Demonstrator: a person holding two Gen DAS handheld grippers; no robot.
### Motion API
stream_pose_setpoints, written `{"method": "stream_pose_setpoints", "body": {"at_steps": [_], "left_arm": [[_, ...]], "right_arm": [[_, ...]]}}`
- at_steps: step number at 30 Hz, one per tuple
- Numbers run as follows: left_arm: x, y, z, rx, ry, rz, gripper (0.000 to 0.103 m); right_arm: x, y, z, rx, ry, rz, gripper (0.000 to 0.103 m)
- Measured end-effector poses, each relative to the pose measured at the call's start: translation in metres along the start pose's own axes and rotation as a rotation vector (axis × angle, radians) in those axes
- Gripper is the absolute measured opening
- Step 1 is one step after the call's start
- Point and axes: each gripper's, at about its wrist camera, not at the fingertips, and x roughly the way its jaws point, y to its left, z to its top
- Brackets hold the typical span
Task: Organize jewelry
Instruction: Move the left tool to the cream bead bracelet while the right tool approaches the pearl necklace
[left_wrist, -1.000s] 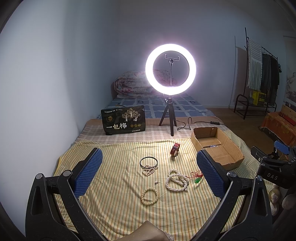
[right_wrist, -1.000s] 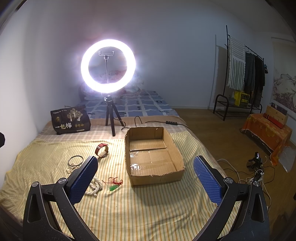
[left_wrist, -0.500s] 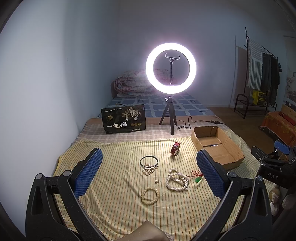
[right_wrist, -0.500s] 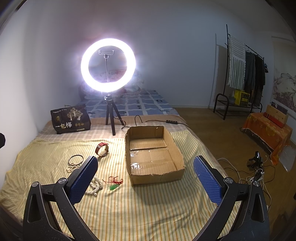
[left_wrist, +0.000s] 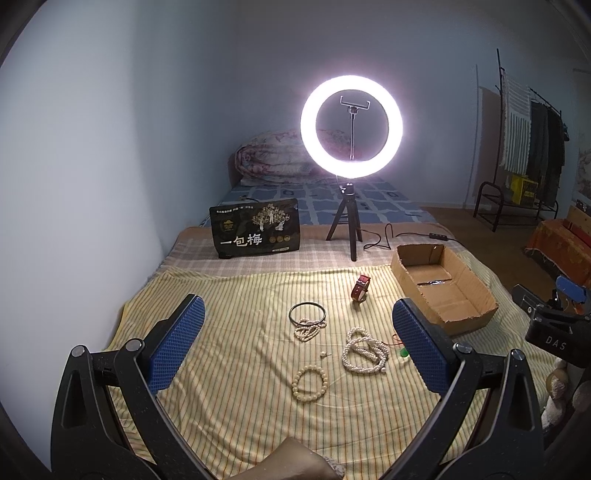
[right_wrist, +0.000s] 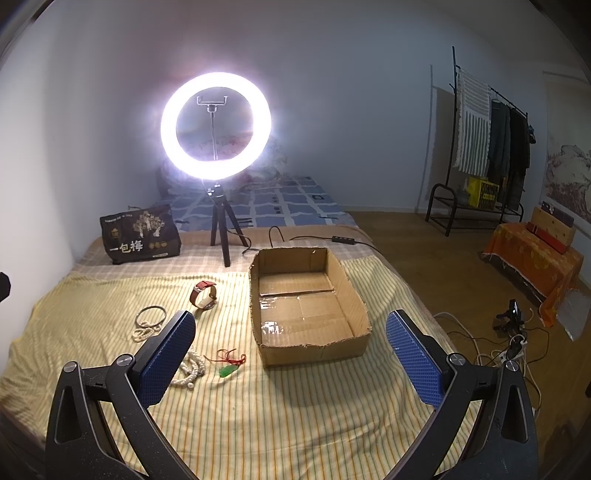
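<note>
Jewelry lies on a yellow striped cloth (left_wrist: 229, 369): a bead bracelet (left_wrist: 309, 382), a long pearl necklace (left_wrist: 364, 352), a dark bangle (left_wrist: 307, 313) on small pearls (left_wrist: 306, 332), a red-strap watch (left_wrist: 361, 288), a small stud (left_wrist: 325, 354) and a green pendant on red cord (right_wrist: 228, 363). An empty cardboard box (right_wrist: 308, 304) stands to their right. My left gripper (left_wrist: 295, 339) is open and empty, above the near jewelry. My right gripper (right_wrist: 290, 356) is open and empty, before the box. The watch (right_wrist: 202, 293) also shows in the right wrist view.
A lit ring light on a tripod (left_wrist: 351, 127) stands behind the cloth with its cable (left_wrist: 399, 236). A black printed bag (left_wrist: 255, 232) stands at the back left. A wall is at the left. The bed edge, floor cables (right_wrist: 491, 347) and a clothes rack (right_wrist: 484, 147) are at the right.
Both views have barely shifted. Both grippers stay open and nothing on the cloth has moved.
</note>
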Motion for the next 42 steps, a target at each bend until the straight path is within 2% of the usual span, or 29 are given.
{"method": "stream_pose_setpoints", "body": {"at_steps": [9,18,25,28,31,34,39,42], "left_arm": [[0.009,0.011,-0.004,-0.007,0.025,0.027,0.103],[0.032,0.038,-0.018,-0.03,0.106,0.067,0.103],[0.054,0.06,-0.035,-0.072,0.212,0.042,0.103],[0.061,0.064,-0.042,-0.084,0.247,0.025,0.098],[0.067,0.062,-0.047,-0.084,0.284,-0.003,0.096],[0.077,0.057,-0.056,-0.079,0.343,-0.043,0.085],[0.091,0.04,-0.075,-0.042,0.429,-0.096,0.084],[0.102,0.031,-0.085,-0.039,0.482,-0.135,0.084]], "right_arm": [[0.005,0.005,0.0,0.003,0.026,0.011,0.102],[0.017,0.009,-0.001,-0.016,0.062,0.03,0.102],[0.041,0.013,-0.012,-0.049,0.138,0.166,0.102],[0.052,0.021,-0.016,-0.091,0.186,0.223,0.102],[0.063,0.032,-0.017,-0.127,0.23,0.28,0.102],[0.077,0.042,-0.016,-0.131,0.298,0.363,0.102],[0.097,0.062,-0.014,-0.18,0.37,0.472,0.102],[0.112,0.074,-0.016,-0.209,0.413,0.503,0.102]]}}
